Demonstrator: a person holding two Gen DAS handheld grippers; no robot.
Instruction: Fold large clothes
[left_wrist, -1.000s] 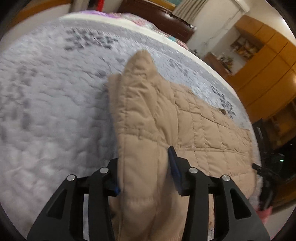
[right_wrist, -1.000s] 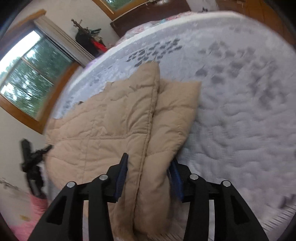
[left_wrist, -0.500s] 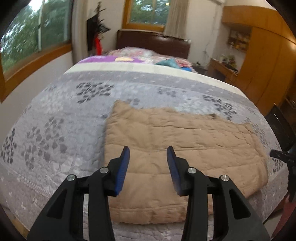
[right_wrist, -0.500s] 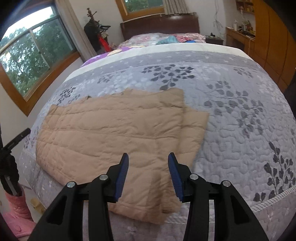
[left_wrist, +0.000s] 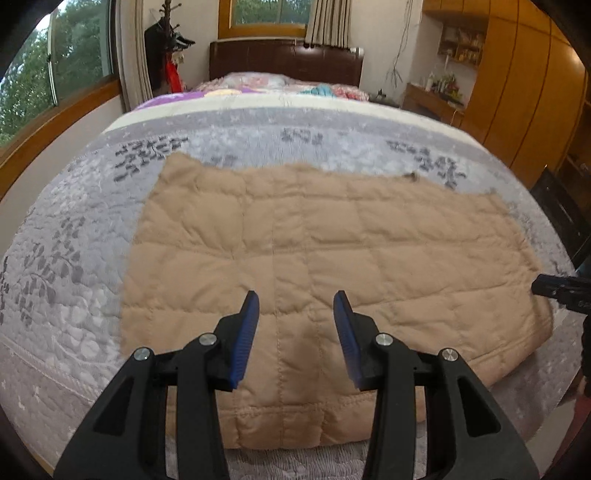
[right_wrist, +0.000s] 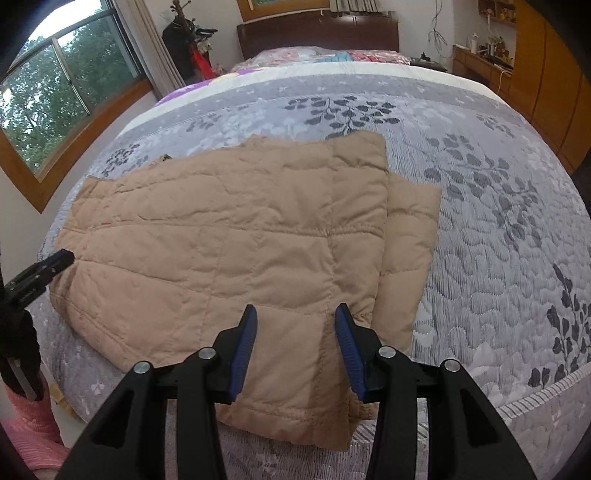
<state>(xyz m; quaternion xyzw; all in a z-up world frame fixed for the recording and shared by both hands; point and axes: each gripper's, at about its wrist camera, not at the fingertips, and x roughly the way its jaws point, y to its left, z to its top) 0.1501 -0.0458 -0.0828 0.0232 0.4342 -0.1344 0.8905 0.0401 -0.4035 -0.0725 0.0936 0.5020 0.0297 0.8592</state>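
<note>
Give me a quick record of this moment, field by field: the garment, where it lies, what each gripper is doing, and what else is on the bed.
garment: tan quilted coat, lying flat and folded, one layer sticking out from under its right edge
surface: bed with grey leaf-print bedspread
left gripper: open, above the coat, nothing between its fingers
right gripper: open, above the coat's near edge, nothing held
far end of bed: colourful bedding by the dark headboard
fold state: coat laid down, both grippers clear of it
</note>
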